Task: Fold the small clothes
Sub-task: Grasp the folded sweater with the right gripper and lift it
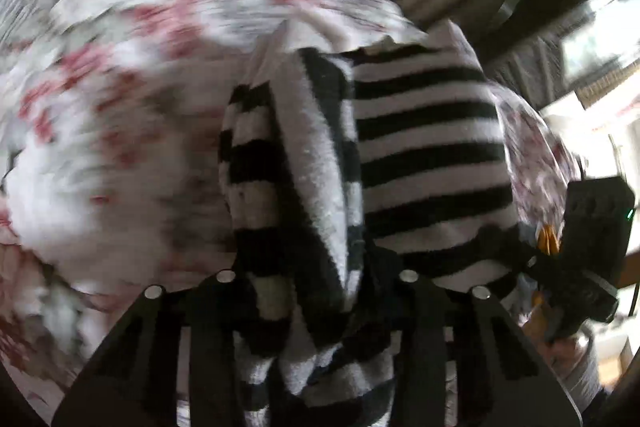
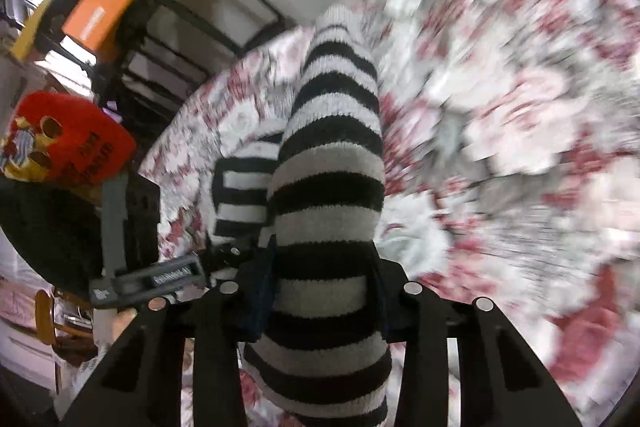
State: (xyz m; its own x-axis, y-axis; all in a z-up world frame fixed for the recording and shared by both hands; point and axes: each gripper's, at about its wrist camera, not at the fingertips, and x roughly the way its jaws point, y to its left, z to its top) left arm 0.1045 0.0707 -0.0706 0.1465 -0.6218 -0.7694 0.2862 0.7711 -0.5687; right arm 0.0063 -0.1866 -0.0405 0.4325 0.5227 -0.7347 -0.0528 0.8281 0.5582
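Floral bedspread (image 2: 500,107), red and grey on white, filled most of both wrist views; heavily motion-blurred, so its surface detail could not be read. It served as the work surface.

Black-and-white striped knit garment (image 2: 328,187), soft, possibly a sock or small sleeve piece (could not tell which), was held off the bedspread between the two grippers, one end in each. In the left wrist view the same garment (image 1: 424,147) showed bunched and doubled over itself, a fold ridge running down its middle.

Right gripper (image 2: 320,291): jaws drawn in tight against the knit on both sides, fabric passing straight through them. Judged a firm hold on one end.

Left gripper (image 1: 320,279): jaws likewise closed onto bunched striped fabric, nothing else between them.

Judgement: two-ended hold kept the piece stretched and clear of the bedding so one end could be brought over the other; the fold looked partly made, not yet laid down.

Periphery: orange box (image 2: 104,7) on a shelf, red bag (image 2: 68,139) beside the bed.
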